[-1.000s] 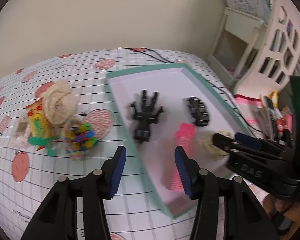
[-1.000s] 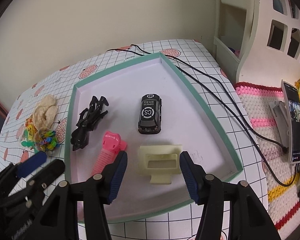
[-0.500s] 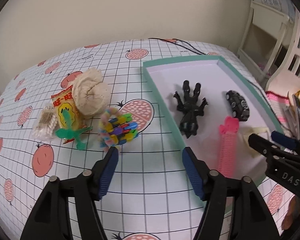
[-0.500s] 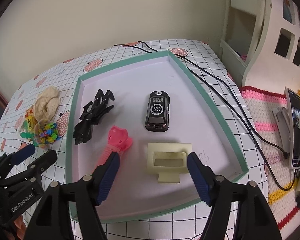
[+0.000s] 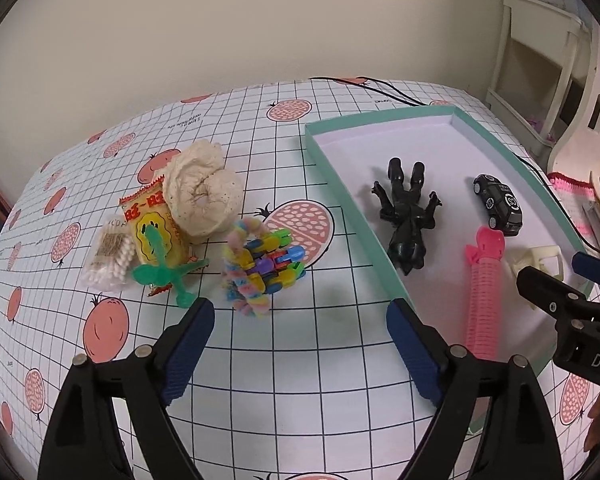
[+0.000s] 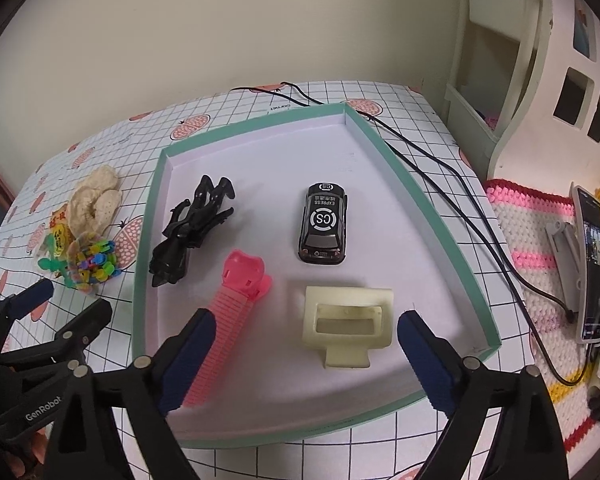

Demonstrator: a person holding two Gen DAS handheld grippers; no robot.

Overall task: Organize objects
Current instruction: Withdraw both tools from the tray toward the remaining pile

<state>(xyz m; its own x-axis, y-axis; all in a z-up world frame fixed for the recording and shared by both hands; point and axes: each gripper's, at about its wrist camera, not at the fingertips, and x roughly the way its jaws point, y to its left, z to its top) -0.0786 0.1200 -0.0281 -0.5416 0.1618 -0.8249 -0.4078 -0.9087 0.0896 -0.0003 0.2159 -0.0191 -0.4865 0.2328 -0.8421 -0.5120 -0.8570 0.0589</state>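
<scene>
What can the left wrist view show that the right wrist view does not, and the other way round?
Only the left wrist view shows the pack of cotton swabs clearly, beside the yellow snack bag, and the open left gripper from behind.

Only the right wrist view shows the phone on its stand, the crocheted mat and the whole cream holder.

Both show the tray, the black figure, the toy car, the pink tube and the colourful chain toy.
</scene>
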